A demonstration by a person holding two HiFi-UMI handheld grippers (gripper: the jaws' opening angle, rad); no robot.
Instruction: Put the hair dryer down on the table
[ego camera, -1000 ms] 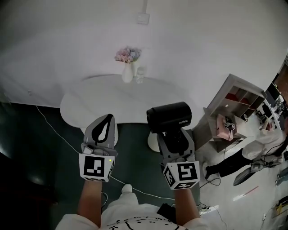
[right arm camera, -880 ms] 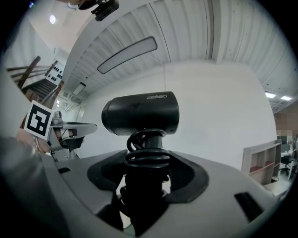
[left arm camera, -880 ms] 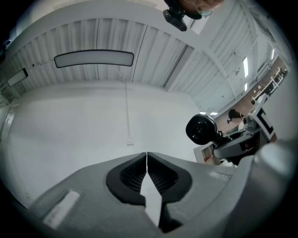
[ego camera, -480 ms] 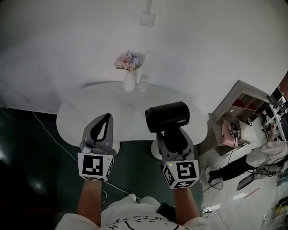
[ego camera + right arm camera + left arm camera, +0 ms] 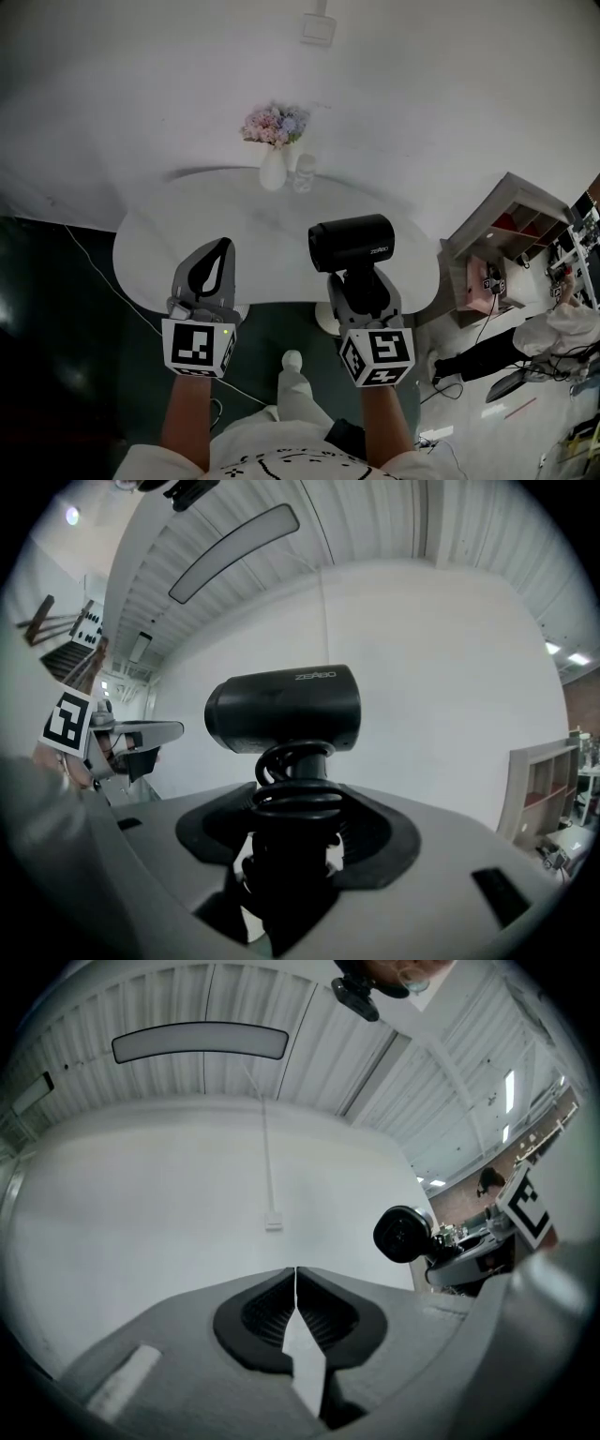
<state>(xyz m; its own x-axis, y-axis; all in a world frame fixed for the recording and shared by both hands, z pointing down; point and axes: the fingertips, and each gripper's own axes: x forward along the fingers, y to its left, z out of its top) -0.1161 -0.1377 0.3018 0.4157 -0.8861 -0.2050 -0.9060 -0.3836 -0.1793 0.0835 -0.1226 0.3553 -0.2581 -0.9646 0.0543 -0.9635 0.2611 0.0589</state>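
The right gripper (image 5: 361, 283) is clenched on the handle of the hair dryer (image 5: 352, 242), whose cord is coiled round that handle; the black barrel sits crosswise on top, held in the air above the near edge of the table (image 5: 187, 234); a second ago it hung short of that edge; the left gripper (image 5: 223, 247), jaws pressed together on nothing, has likewise come over the table's near rim; the vase of flowers (image 5: 273, 167) stands at the table's far side.

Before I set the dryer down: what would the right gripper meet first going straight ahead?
Probably the wall; the right gripper, holding the dryer, aims over the table, right of the vase. Depth unclear.
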